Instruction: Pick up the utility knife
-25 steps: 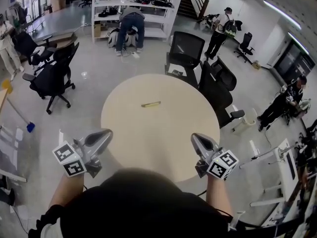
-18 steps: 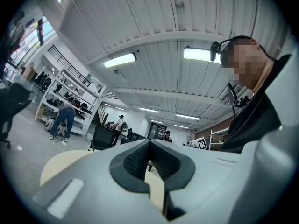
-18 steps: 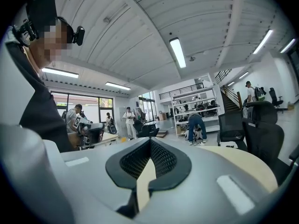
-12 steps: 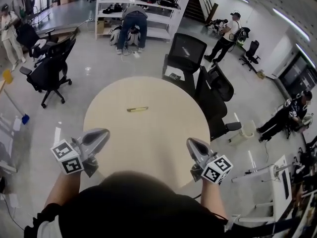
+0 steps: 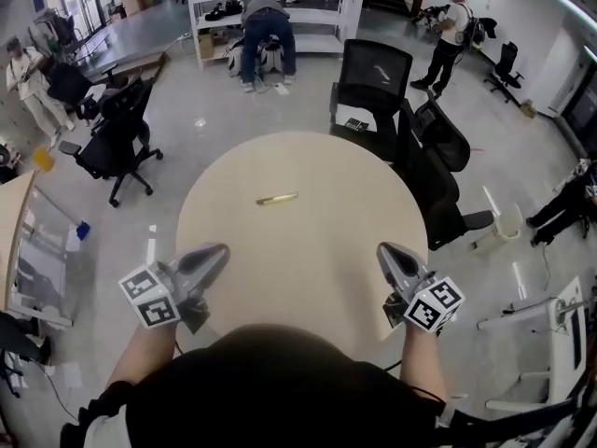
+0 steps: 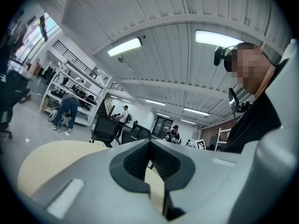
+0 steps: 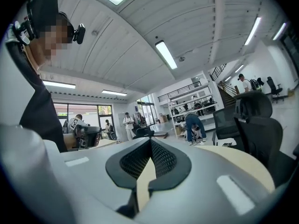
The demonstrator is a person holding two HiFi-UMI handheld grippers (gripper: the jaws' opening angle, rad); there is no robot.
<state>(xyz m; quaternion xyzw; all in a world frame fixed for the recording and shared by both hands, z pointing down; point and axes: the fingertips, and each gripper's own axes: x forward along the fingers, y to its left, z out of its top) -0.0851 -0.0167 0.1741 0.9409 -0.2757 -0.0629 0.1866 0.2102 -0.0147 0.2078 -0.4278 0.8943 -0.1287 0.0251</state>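
A slim yellow utility knife [image 5: 277, 198] lies alone on the round beige table [image 5: 308, 259], a little left of its middle and toward the far side. My left gripper [image 5: 220, 252] hovers at the table's near left edge, shut and holding nothing. At the near right edge my right gripper [image 5: 383, 249] is likewise shut and empty. Both point toward the far side, well short of the knife. In the left gripper view the jaws [image 6: 149, 146] meet at their tips; the right gripper view shows the same [image 7: 150, 146]. The knife shows in neither gripper view.
Black office chairs [image 5: 373, 87] stand against the table's far right side, and more chairs [image 5: 117, 133] stand to the left. A white shelf unit [image 5: 270, 12] has a person bending at it. Other people stand around the room. A desk edge [image 5: 14, 231] is at the left.
The table now sits closer and more centred in the head view, and the knife appears nearer. Both grippers have travelled forward with the person and stayed shut.
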